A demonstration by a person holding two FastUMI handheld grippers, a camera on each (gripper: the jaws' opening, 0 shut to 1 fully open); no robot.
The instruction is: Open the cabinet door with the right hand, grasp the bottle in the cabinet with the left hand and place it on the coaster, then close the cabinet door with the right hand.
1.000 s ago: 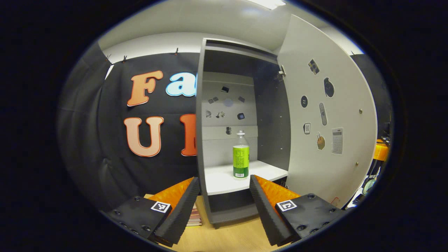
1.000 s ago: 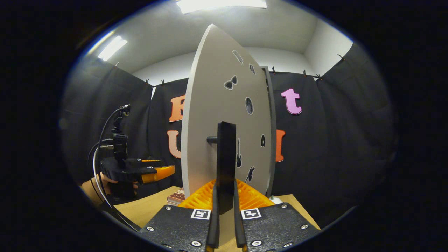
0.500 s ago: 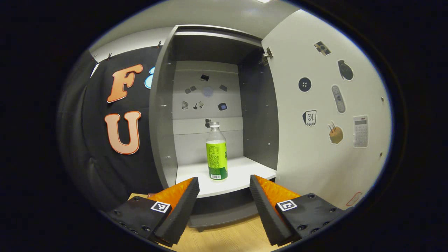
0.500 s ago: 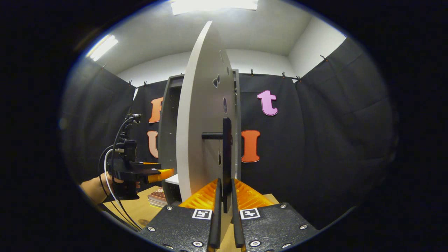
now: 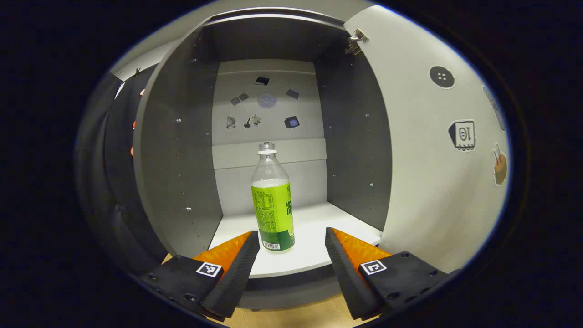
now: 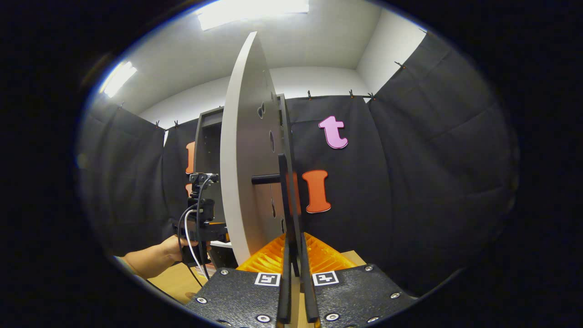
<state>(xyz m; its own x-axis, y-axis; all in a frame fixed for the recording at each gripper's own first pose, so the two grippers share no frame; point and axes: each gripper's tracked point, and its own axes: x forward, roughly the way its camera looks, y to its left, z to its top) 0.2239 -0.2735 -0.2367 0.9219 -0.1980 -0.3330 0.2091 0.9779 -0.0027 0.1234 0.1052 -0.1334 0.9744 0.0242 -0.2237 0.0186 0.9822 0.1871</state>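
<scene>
Closer now than a second ago, the left gripper (image 5: 291, 243) faces the open grey cabinet (image 5: 177, 159), its fingers spread wide apart and empty. Between and just beyond their tips stands the clear plastic bottle with a green label (image 5: 272, 205), upright on the white shelf (image 5: 314, 246), not yet touched. The pale grey cabinet door (image 6: 243, 159) has swung further open; the right gripper (image 6: 292, 273) has its fingers clamped on the door's black bar handle (image 6: 284, 200), above the wooden bench (image 6: 177, 282).
</scene>
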